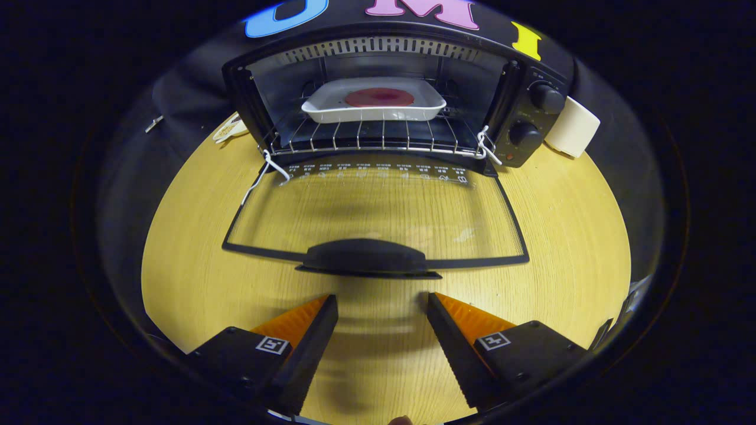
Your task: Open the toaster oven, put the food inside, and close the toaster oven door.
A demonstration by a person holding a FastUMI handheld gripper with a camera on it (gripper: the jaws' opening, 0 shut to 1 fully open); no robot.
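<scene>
The gripper [381,301] hangs released at lower centre, short of the black toaster oven's [525,112] lowered glass door [378,218]; a white rectangular dish [374,100] of reddish food [379,97] sits on the rack, with what may be a white cup [573,127] upper right.

Warm, even overhead light, soft shadows on the table [177,248], strong fisheye bending, slight edge blur.
</scene>
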